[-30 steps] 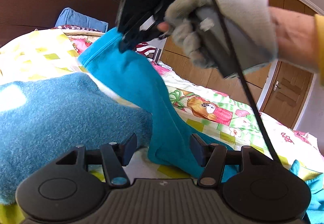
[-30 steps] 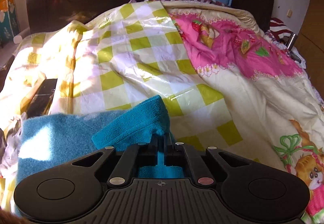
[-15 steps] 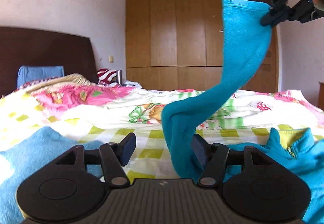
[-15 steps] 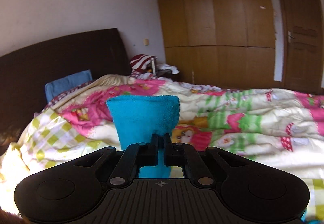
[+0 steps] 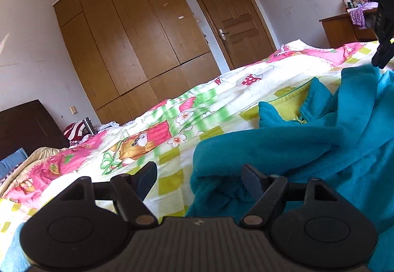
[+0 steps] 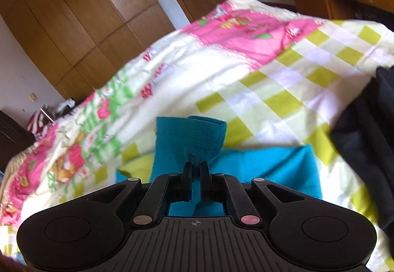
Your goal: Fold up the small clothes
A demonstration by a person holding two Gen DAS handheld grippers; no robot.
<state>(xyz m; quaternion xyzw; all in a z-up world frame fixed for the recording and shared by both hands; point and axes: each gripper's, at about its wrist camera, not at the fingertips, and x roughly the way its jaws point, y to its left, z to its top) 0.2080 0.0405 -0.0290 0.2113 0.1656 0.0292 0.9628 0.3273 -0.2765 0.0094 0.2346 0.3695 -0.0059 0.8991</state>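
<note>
Taking the fleece as the landmark: at its left the left gripper stands wide, its 2 fingers apart and holding nothing. One finger is over bare quilt, clear of the cloth; the other sits right at the rumpled near edge of the fleece, and I cannot tell if it touches.

The fleece itself is a teal top lying bunched on the quilt, its yellow-lined collar open toward the far side. A sleeve rises from it.

At the right of the fleece the right gripper is closed narrow on that sleeve, with the cuff end standing up past the fingertips. In the left view its dark body shows at the upper right edge, above the fleece. Beyond the fleece to the right lies a dark cloth.

The step in hand looks like the sleeve fold: 1 sleeve is being carried across the body of the top, which is not yet flat. The next move, as I judge it, calls for laying the sleeve down straight over the chest and letting go only once it rests there. The left gripper could pin or tug the bunched edge so the body does not drag along with the sleeve
</note>
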